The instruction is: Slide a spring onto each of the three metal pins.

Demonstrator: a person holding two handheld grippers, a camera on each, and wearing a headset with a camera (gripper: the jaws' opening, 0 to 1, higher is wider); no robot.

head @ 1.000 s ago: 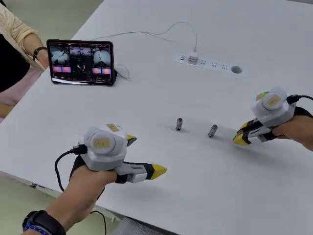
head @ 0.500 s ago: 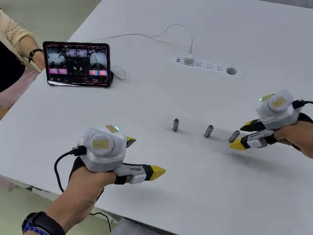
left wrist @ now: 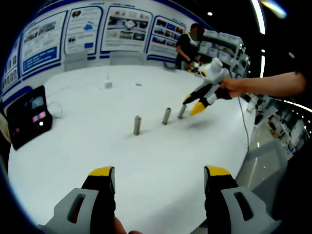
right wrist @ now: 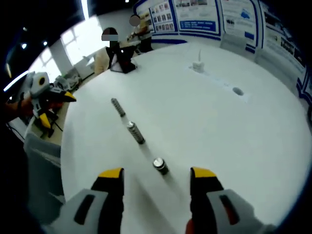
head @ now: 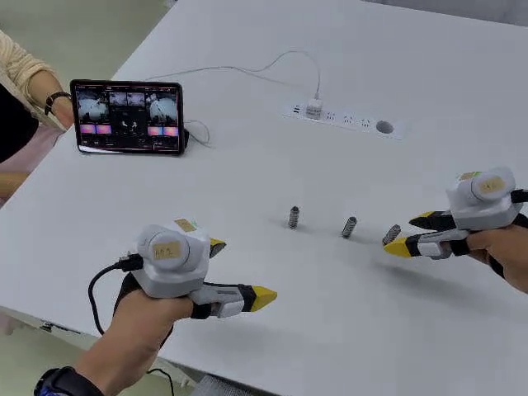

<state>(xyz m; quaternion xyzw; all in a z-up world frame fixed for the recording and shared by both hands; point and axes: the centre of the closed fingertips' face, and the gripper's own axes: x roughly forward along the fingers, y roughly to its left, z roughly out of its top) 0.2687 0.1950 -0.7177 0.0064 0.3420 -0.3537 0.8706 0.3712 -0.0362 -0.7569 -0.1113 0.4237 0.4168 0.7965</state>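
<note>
While your right gripper [head: 410, 231] hangs open just beside the nearest pin [head: 391, 234], your left gripper [head: 241, 271] hovers open, well apart, above the table [head: 330, 330].

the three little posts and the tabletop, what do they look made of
Posts: likely steel, grey with a dull sheen; ribbed sides suggest wire coils. Tabletop: smooth matte white, probably laminate or painted board; which one is unclear.

A broad white workbench [head: 272, 157] stands on a pale green floor [head: 91, 29], blue-and-white posters [left wrist: 122, 29] behind, bright ceiling strips [left wrist: 257, 17] overhead.
</note>
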